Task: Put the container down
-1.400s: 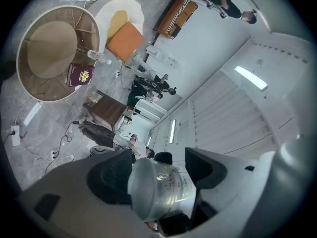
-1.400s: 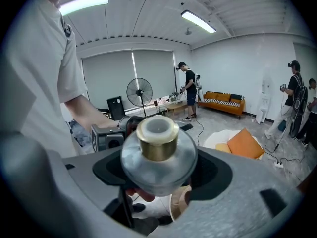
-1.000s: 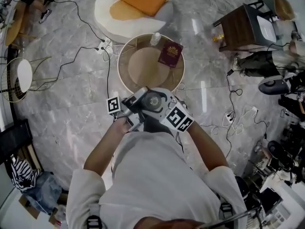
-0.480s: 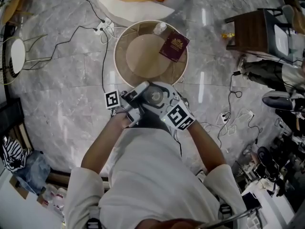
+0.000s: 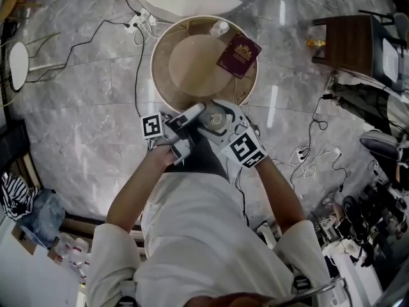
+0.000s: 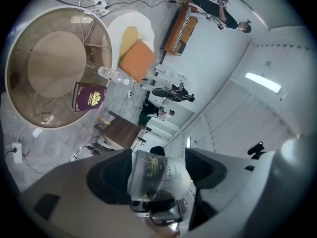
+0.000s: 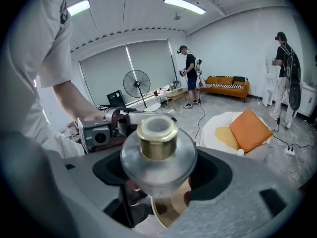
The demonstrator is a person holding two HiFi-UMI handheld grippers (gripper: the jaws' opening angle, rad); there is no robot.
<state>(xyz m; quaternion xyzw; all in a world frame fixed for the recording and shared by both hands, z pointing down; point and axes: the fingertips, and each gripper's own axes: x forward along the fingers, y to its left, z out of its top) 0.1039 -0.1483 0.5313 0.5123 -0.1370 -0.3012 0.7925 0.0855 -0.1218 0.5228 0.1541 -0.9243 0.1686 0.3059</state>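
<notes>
A clear container [image 5: 216, 118] with a gold collar hangs between both grippers, over the near rim of the round glass-topped table [image 5: 154, 69]. In the head view my left gripper [image 5: 189, 125] is shut on it from the left and my right gripper [image 5: 229, 133] from the right. The left gripper view shows the clear body [image 6: 157, 172] pinched between the dark pads. In the right gripper view its rounded end and gold collar [image 7: 157, 144] fill the gap between the jaws.
On the table lie a maroon booklet [image 5: 239, 54] and a plastic bottle [image 5: 219, 27] at its far side. Cables and power strips [image 5: 137, 21] run over the marble floor. A white pouf with an orange cushion [image 7: 250, 130] stands beyond the table; a wooden stand [image 5: 348, 43] is at right.
Both grippers have carried the container forward, from short of the table to over its near rim. Their hold on it is unchanged.
</notes>
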